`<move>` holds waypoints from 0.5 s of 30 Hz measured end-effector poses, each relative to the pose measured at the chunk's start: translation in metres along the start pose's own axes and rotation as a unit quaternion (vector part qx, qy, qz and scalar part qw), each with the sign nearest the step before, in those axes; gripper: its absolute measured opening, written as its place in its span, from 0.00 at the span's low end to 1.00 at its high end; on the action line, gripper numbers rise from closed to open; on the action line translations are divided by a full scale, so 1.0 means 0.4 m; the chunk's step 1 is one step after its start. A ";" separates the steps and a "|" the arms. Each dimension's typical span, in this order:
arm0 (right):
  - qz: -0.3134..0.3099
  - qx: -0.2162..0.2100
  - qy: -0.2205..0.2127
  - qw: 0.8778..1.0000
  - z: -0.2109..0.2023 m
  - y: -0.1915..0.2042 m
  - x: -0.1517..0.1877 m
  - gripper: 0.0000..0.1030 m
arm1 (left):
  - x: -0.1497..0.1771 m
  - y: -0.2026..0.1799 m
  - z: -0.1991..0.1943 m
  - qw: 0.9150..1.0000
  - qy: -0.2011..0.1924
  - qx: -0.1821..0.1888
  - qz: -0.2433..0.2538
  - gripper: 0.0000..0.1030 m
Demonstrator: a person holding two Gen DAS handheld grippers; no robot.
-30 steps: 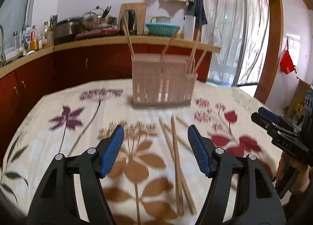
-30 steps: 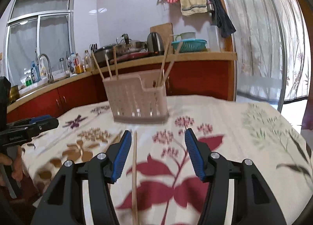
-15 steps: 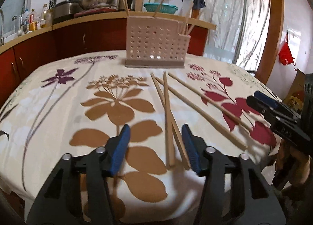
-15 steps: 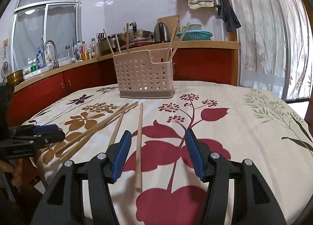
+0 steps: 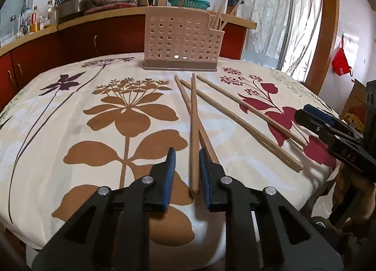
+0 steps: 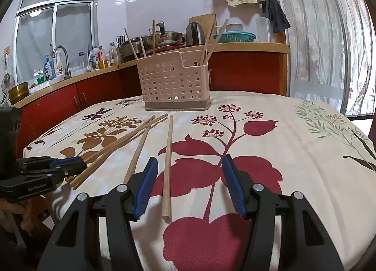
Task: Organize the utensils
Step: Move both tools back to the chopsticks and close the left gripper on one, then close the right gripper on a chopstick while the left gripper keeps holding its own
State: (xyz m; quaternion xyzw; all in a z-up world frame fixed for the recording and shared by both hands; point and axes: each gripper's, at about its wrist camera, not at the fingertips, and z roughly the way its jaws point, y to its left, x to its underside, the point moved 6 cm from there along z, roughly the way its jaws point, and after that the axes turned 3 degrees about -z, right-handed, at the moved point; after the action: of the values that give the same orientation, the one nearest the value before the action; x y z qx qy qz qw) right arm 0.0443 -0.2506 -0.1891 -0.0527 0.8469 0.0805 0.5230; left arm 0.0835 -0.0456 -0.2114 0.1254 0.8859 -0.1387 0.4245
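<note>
Several wooden chopsticks lie loose on the flowered tablecloth [image 5: 70,129]. My left gripper [image 5: 186,151] is low over the near end of one chopstick [image 5: 193,118]. Its jaws are closing with that stick between them, the right pad almost on it and a gap on the left. A second chopstick [image 5: 184,94] crosses under it. My right gripper [image 6: 190,158] is open over another chopstick [image 6: 168,160], which lies near its left finger, untouched. The pink perforated utensil holder [image 5: 183,42] [image 6: 174,82] stands upright at the far side with chopsticks in it.
Two more chopsticks [image 5: 237,120] lie slanted between the grippers. My right gripper [image 5: 329,127] shows at the table's right edge in the left wrist view, my left gripper [image 6: 58,167] at the left edge in the right wrist view. A kitchen counter [image 6: 70,80] runs behind.
Both grippers have come down close to the tablecloth. The left jaws have narrowed around the near end of one chopstick. The right jaws kept their width.
</note>
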 end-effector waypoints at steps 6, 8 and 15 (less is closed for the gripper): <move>0.001 0.000 0.001 1.000 0.001 -0.001 0.002 0.55 | 0.000 0.000 -0.001 1.000 -0.006 0.005 -0.001 0.08; -0.001 0.000 0.001 1.000 0.003 -0.001 0.002 0.55 | -0.001 0.000 -0.001 1.000 -0.009 0.004 0.000 0.06; -0.007 -0.007 0.004 1.000 0.009 0.008 0.008 0.54 | -0.008 0.018 -0.009 1.000 -0.021 -0.008 -0.003 0.06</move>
State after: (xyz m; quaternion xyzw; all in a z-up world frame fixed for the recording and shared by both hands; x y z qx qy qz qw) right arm 0.0456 -0.2467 -0.1932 -0.0626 0.8482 0.0827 0.5194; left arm 0.0853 -0.0378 -0.2079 0.1164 0.8783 -0.1351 0.4436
